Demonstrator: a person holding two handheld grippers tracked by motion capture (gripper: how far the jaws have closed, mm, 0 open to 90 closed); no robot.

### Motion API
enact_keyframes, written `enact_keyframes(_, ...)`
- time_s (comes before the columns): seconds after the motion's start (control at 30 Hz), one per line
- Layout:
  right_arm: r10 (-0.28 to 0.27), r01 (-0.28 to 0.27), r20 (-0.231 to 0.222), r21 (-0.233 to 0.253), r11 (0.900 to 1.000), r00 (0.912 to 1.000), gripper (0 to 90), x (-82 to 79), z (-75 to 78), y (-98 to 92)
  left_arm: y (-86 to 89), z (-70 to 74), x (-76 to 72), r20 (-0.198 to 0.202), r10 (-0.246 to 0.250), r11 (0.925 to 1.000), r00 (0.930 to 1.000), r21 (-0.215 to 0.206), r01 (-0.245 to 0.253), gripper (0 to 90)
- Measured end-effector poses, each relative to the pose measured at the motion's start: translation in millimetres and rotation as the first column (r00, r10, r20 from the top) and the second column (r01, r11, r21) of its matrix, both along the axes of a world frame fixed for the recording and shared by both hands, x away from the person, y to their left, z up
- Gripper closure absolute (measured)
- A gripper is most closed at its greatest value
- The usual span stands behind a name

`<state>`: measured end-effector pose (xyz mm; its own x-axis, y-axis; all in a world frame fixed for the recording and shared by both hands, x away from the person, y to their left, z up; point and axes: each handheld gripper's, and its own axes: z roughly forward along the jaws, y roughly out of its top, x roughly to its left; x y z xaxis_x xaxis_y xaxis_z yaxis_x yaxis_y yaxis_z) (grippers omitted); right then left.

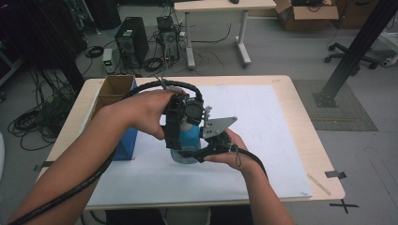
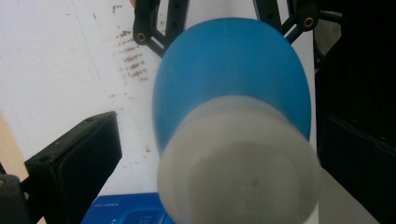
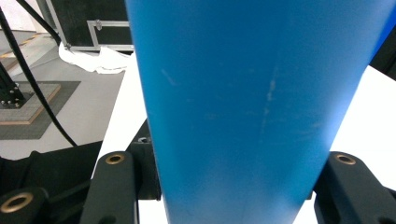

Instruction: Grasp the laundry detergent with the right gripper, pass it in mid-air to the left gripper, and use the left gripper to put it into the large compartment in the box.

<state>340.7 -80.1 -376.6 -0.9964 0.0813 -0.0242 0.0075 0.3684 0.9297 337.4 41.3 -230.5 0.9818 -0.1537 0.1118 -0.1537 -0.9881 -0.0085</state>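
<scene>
**Q:** Where does this happen?

**Me:** Grey floor surrounds a pale wooden table (image 1: 300,117) with a white sheet (image 1: 263,122) laid across most of it. On the far side there are a computer tower (image 1: 131,41), loose cables and a second desk. At the table's left edge, a brown cardboard box (image 1: 114,89) stands against a blue box (image 1: 127,143).

**Q:** What are you holding?

**Me:** A blue bottle (image 1: 190,137) with a whitish cap (image 2: 243,172). I see it in the middle of the table, over the white sheet and just right of the blue box, between my two tools.

**Q:** How is your right gripper set?

**Me:** My right gripper (image 1: 206,151) comes in from the near right. Its camera looks straight at the bottle's blue wall, with a black jaw hard against each side. It is clamped on the bottle's body.

**Q:** And your left one?

**Me:** My left gripper (image 1: 180,122) reaches in from the left, above the bottle's top. Its camera looks down on the cap end, which is blurred and very close. One jaw stands to the left with a clear gap of white sheet between it and the cap. The other side is dark, so I cannot tell whether it touches. The jaws stand apart around the cap, not closed on it.
</scene>
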Motion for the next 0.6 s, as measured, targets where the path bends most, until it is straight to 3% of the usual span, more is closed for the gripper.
enact_keyframes(0.6,-0.012,0.012,0.01,0.005,1.0,0.9999,44.8,-0.7,2.8,1.3,-4.7,-2.1,-4.4,0.004,-0.007,1.0,1.0,-0.005,0.007,4.9)
